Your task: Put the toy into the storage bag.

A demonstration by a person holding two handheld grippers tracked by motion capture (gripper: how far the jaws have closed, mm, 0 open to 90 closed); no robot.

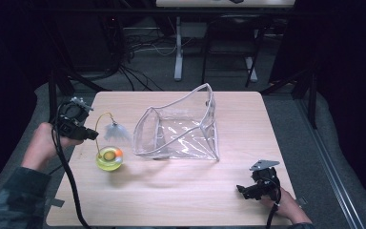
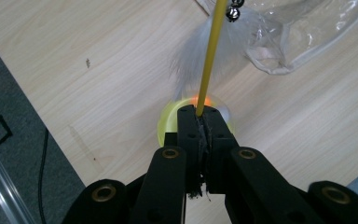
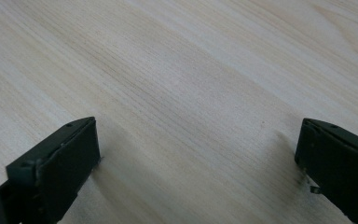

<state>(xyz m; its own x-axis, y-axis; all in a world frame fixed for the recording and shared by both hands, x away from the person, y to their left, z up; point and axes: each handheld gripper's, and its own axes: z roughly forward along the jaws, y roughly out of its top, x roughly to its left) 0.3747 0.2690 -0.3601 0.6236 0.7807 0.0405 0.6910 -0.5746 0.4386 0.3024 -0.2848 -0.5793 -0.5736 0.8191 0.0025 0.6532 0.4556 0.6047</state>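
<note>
Lifting the cat toy [image 1: 109, 157] by its yellow wire [image 2: 209, 60], left gripper [image 2: 200, 111] clamped on it.
Keep the wire pinched and swing toward the clear pouch [image 1: 181, 129] at three o'clock (right gripper [image 3: 198, 144] rests wide open, holding nothing).

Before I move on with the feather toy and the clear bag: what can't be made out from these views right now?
- Yellow base of the feather toy: in the left gripper view the left gripper, shut on the yellow wire, covers most of it.
- Feather: too small and blurred in the high view.
- Clear bag: cut off by the left gripper view's top edge.
- Right gripper: open over the table; jaws cut off at the bottom edge.
</note>
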